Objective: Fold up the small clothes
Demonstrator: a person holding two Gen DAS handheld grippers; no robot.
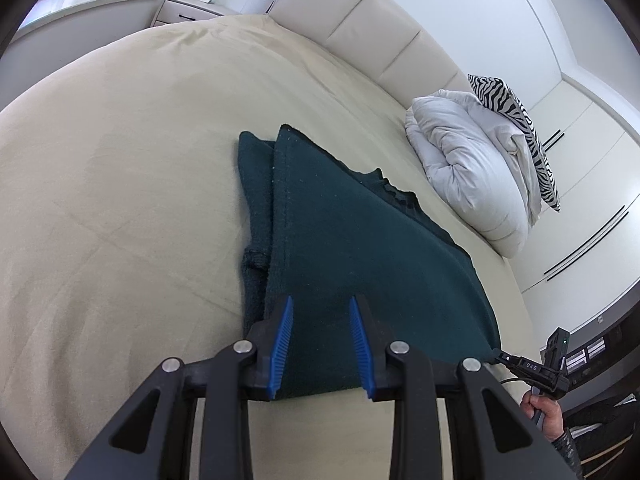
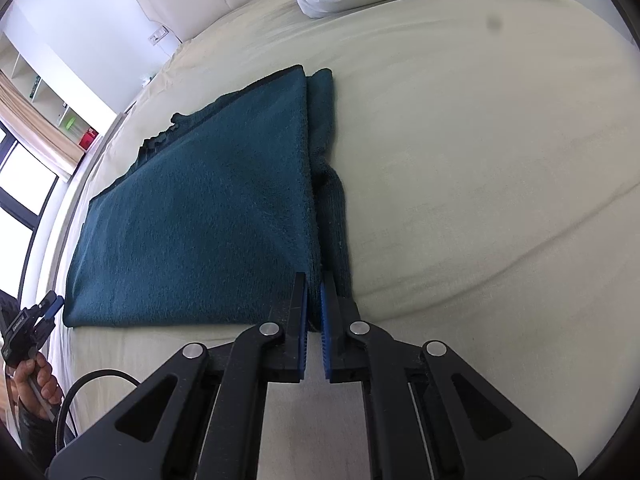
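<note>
A dark teal knit garment (image 1: 352,236) lies partly folded on the beige bed (image 1: 120,184), a sleeve showing along one edge. My left gripper (image 1: 320,312) is open over its near edge, the cloth between the blue pads (image 1: 282,340) but not clamped. In the right wrist view the garment (image 2: 208,208) lies flat and my right gripper (image 2: 314,288) is shut on its near corner by the sleeve fold. The right gripper also shows in the left wrist view (image 1: 500,356), at the garment's corner. The left gripper shows in the right wrist view (image 2: 52,304), hand-held at the left.
A white duvet (image 1: 468,164) and a zebra-print pillow (image 1: 520,128) lie by the padded headboard (image 1: 360,20). A nightstand (image 1: 188,10) stands beyond the bed. White wardrobe doors (image 1: 580,184) are at the right. A window (image 2: 20,184) and shelves (image 2: 52,96) are at the left.
</note>
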